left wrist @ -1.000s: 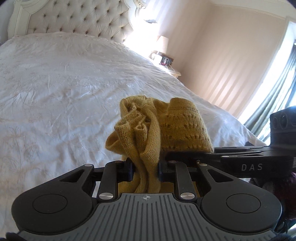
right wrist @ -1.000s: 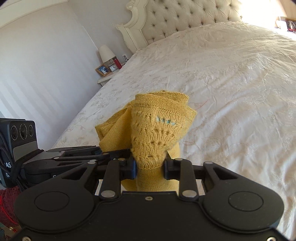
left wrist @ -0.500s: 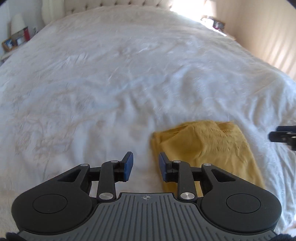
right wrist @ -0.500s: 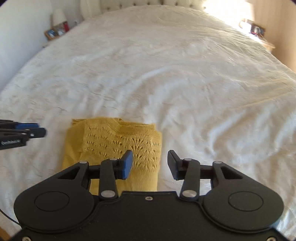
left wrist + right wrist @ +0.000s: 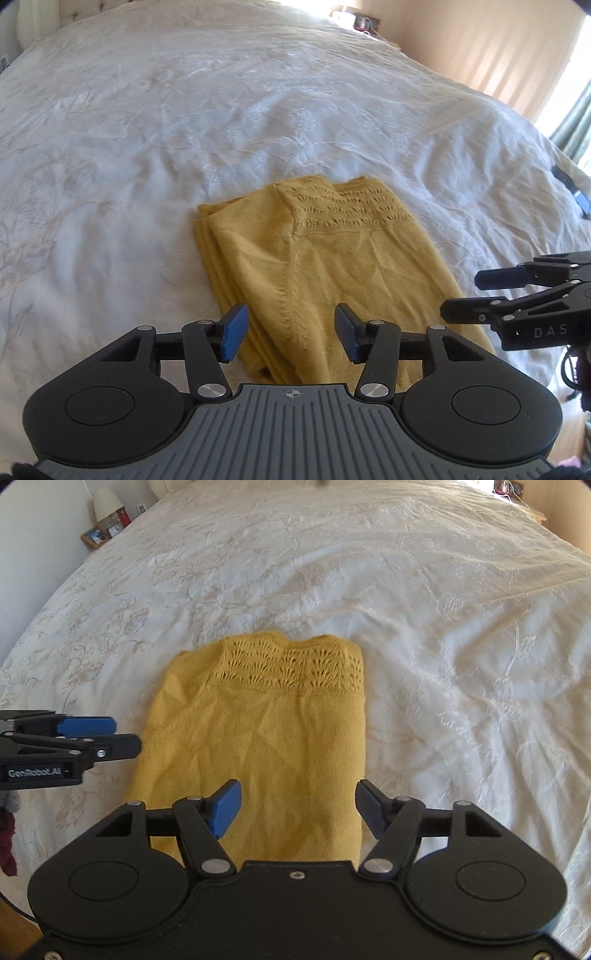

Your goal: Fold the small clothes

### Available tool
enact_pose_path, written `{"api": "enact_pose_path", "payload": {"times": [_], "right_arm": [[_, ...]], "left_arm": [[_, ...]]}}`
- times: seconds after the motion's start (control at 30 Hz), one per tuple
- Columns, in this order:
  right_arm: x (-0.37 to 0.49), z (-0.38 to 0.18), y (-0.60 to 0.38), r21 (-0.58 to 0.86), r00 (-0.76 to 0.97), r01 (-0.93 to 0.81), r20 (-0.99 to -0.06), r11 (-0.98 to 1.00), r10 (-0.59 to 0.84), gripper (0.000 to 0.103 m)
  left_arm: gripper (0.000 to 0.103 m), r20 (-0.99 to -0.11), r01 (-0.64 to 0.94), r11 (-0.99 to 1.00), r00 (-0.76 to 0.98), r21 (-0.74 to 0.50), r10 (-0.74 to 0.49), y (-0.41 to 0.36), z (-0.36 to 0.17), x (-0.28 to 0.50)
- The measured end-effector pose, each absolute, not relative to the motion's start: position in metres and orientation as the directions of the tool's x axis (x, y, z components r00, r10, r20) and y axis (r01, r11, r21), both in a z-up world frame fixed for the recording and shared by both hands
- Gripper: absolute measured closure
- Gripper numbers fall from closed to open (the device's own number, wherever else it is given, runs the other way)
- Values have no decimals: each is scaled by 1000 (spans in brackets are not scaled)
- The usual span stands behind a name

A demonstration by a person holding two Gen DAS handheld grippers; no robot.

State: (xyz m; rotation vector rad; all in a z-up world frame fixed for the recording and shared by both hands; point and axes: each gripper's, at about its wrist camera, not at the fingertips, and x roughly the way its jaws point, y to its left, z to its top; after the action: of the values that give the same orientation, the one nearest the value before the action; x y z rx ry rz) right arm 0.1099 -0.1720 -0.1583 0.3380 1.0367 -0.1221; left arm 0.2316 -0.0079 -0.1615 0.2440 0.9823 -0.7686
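A folded mustard-yellow knit garment lies flat on the white bedspread, its lacy band at the far end. My left gripper hovers over the garment's near left edge, jaws opening, pads not pressing the cloth. My right gripper hangs over the near right part, jaws opening wider, nothing pinched. Each gripper shows from the side in the other's view: the right gripper at the right border, the left gripper at the left border.
The bedspread stretches far beyond the garment. A bedside table with a lamp and picture frame stands at the far left. Another nightstand sits far right, with a curtain beside the bed.
A second ago both grippers held the bunched garment up. They let go, it now lies folded flat on the bed, and both grippers have tilted down with jaws spreading.
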Motion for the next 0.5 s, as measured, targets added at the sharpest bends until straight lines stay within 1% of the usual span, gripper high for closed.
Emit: {"api": "enact_pose_path", "payload": {"times": [0.07,0.1,0.2,0.33,0.37,0.4,0.43,0.47,0.5], "right_arm": [[108,-159,-170,227,505,267,-861,937,64,32],[107,-159,-170,231,506,271,-860,935,66,31],[108,-157,-172,240,511,270,-856,932,72,24],[116,-153,-179,225,517,265,-854,938,59,23],[119,-152,-181,225,521,264,-852,938,57,19],[122,-152,-183,223,525,264,-849,938,54,14],[127,-151,-186,222,529,263,-847,939,52,13],[132,-152,-188,219,530,262,-847,940,50,12],[137,-152,-190,214,528,259,-848,942,47,12]], "left_arm": [[53,-851,671,738,345,-73,-397,-12,-178,237],[51,-867,649,759,348,-51,-356,-10,-187,243],[30,-894,592,803,320,-69,-313,9,-206,262],[30,-891,628,778,345,-16,-297,14,-202,269],[30,-890,623,782,356,-3,-287,16,-201,270],[32,-892,601,799,373,24,-254,18,-201,272],[33,-901,577,814,383,59,-206,20,-204,275],[33,-910,558,827,373,68,-178,25,-208,281],[33,-919,531,846,355,47,-172,30,-210,287]]}}
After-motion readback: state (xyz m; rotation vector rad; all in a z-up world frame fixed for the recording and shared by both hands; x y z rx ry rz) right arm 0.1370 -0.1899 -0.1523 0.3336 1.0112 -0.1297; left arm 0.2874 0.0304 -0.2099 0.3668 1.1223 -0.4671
